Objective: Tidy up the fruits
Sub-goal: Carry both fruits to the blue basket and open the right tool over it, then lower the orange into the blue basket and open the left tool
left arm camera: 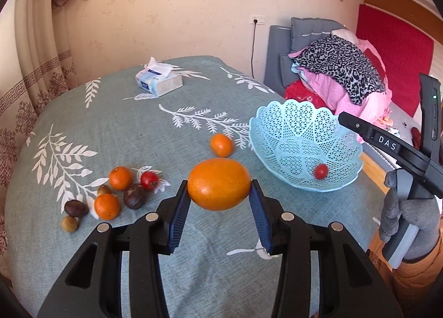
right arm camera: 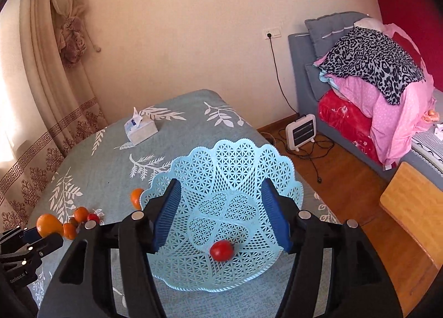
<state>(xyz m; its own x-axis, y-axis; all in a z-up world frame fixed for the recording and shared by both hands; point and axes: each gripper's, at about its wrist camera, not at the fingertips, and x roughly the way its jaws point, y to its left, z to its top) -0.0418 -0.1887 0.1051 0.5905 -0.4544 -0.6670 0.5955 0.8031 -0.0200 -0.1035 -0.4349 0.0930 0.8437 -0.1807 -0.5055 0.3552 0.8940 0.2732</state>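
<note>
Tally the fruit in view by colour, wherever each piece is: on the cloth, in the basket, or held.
Orange: 4 (large orange held in the left gripper, three smaller on the cloth)
Red: 2 (one in the blue basket, one on the cloth)
Dark brown: 2
Tan: 2
Total: 10

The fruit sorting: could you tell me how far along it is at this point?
Early on. Done: one small red fruit lies in the blue basket. In hand: the left gripper is clamped on a large orange, lifted off the tablecloth. The right gripper is open over the basket, holding nothing. Left: a lone small orange beside the basket and the cluster of fruit further away.
</note>
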